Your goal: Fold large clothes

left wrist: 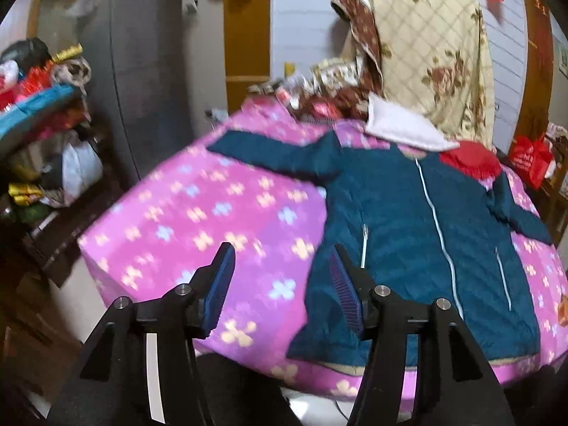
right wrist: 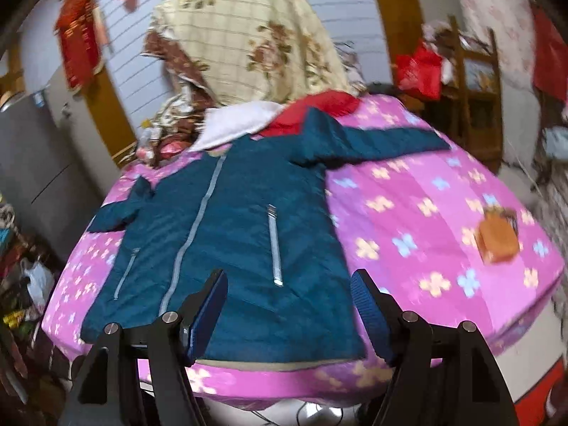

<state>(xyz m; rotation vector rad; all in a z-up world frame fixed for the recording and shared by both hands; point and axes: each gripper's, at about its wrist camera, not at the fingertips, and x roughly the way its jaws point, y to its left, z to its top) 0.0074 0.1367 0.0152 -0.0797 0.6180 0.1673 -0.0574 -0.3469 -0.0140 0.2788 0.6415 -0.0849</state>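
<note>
Nearest the cameras, both grippers hang above the near edge of the bed (left wrist: 198, 213), neither touching anything. The left gripper (left wrist: 282, 284) has its fingers spread wide and holds nothing, sitting over the jacket's left hem corner. The right gripper (right wrist: 289, 316) is likewise released, fingers apart over the jacket's lower right hem.

The jacket (right wrist: 241, 227) lies flat, front up and zipped, on the pink flowered bed cover, hem toward the cameras and collar away. It is dark teal and looks padded, with a pale centre zip and two pocket zips; both sleeves are thrown out sideways. Beyond the jacket's collar lie a white cloth (left wrist: 401, 127) and something red (left wrist: 468, 163), then a heaped floral quilt (left wrist: 433, 49).

No fold appears made yet, so this reads as the start. The next move probably calls for pinching a sleeve or side edge and carrying it across the jacket's middle; the padding may resist a crisp crease.
</note>
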